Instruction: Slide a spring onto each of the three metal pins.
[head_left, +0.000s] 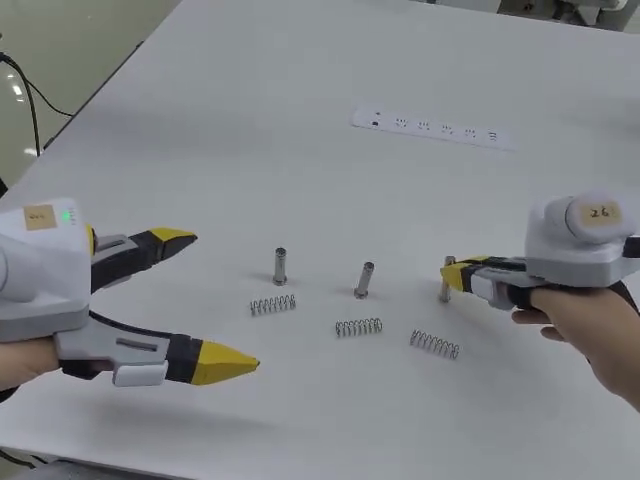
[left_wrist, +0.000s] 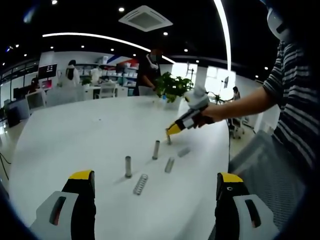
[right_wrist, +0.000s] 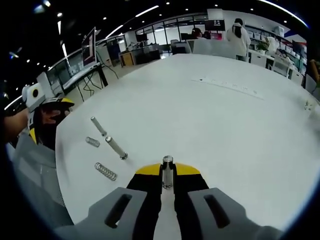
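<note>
A: What is sitting on the white tabletop (head_left: 300, 80)?
B: Toward its near edge, the left gripper (head_left: 220, 300) is hovering, jaws wide apart. The right gripper (head_left: 450, 273) is clamping the upright rightmost pin (right_wrist: 167, 170).
A: And the springs (head_left: 358, 326)?
B: Three are lying loose, one beside each pin. They are looking light, squashy and prone to rolling, so a gentle mid-coil hold seems best.

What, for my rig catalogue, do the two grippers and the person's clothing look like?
Both grippers have white-grey bodies and black fingers with yellow tips. The left gripper carries a tan sticker and a green light; the right gripper has a round cap marked 26. The person wears a striped top.
</note>
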